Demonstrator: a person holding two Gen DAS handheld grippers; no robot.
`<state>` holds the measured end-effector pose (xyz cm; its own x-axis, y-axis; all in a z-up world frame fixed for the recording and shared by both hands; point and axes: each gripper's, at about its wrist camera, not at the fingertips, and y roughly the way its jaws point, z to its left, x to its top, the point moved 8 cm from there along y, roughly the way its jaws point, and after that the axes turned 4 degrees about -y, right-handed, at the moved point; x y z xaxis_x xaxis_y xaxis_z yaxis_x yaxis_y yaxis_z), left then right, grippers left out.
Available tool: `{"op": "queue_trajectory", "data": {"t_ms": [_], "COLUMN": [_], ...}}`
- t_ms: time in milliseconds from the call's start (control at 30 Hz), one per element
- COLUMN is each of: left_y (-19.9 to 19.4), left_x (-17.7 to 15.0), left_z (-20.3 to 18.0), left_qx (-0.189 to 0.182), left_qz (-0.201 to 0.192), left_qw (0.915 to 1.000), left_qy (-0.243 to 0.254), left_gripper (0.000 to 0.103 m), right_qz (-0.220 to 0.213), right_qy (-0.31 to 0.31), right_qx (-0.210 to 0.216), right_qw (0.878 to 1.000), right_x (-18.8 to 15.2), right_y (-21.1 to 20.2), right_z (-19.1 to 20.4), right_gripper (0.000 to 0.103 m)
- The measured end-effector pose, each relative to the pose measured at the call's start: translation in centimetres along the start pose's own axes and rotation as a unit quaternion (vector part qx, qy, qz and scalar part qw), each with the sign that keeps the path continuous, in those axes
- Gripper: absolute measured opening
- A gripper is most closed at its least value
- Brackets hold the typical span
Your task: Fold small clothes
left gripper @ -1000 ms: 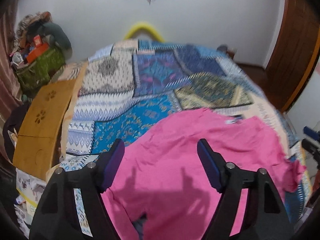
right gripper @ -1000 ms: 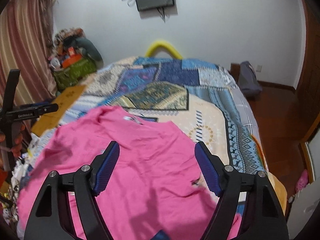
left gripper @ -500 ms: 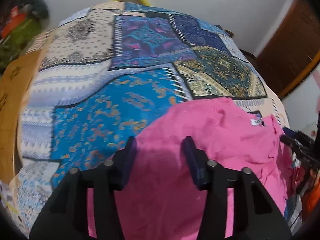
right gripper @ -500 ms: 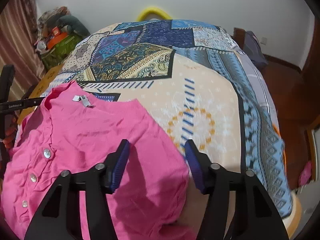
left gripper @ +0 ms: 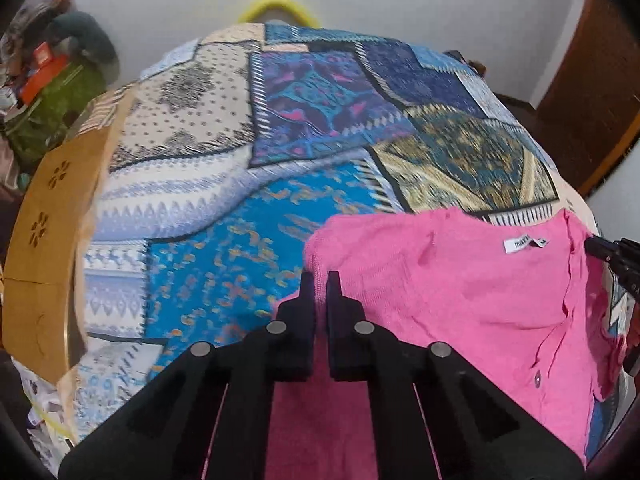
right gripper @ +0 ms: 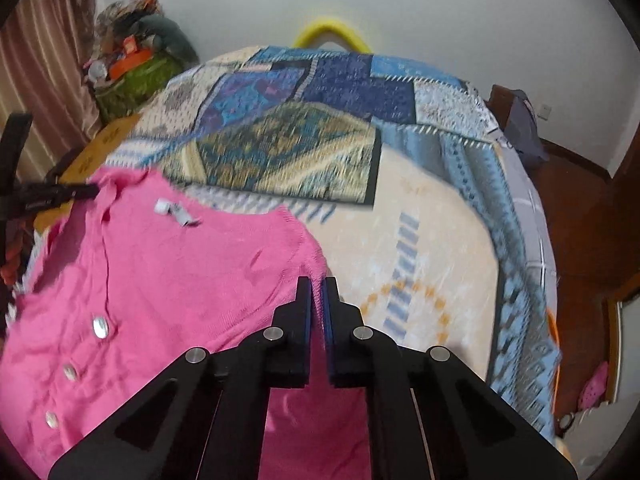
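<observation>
1. Here, in the left wrist view, the left gripper (left gripper: 320, 280) has just closed its jaws on a corner of the pink cardigan (left gripper: 460, 292), which lies on the patchwork bedspread (left gripper: 248, 128); its label (left gripper: 524, 243) faces up.
2. In the right wrist view, the right gripper (right gripper: 318, 286) has likewise just closed, apparently pinching the cardigan's opposite corner, though blur softens the edge. Buttons (right gripper: 100, 327) run down its left side.
</observation>
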<state>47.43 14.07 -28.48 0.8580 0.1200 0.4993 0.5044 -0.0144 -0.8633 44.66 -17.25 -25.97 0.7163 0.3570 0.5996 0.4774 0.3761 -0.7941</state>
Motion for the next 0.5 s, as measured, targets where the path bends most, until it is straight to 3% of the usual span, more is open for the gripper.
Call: {"op": "queue_trajectory", "data": {"t_ms": [333,500], "left_y": [0.1,1.1], "left_x": [3.3,4.2], "left_z": [4.4,6.9], "left_qx": [0.052,0.060], "left_qz": [-0.024,-0.027], "left_qw": [0.9974,0.9955], "left_qy": [-0.044,-0.068], "left_gripper": [0.004,0.004], "right_qz": [-0.035,-0.047], "right_qy": [-0.021,-0.026], "right_qx": [-0.003,-0.003], "right_qw": [0.999,0.999], "right_x": [6.6,9.0], "right_y": [2.1,3.4], "right_z": [2.2,3.1], "right_gripper": [0.004,0.004]}}
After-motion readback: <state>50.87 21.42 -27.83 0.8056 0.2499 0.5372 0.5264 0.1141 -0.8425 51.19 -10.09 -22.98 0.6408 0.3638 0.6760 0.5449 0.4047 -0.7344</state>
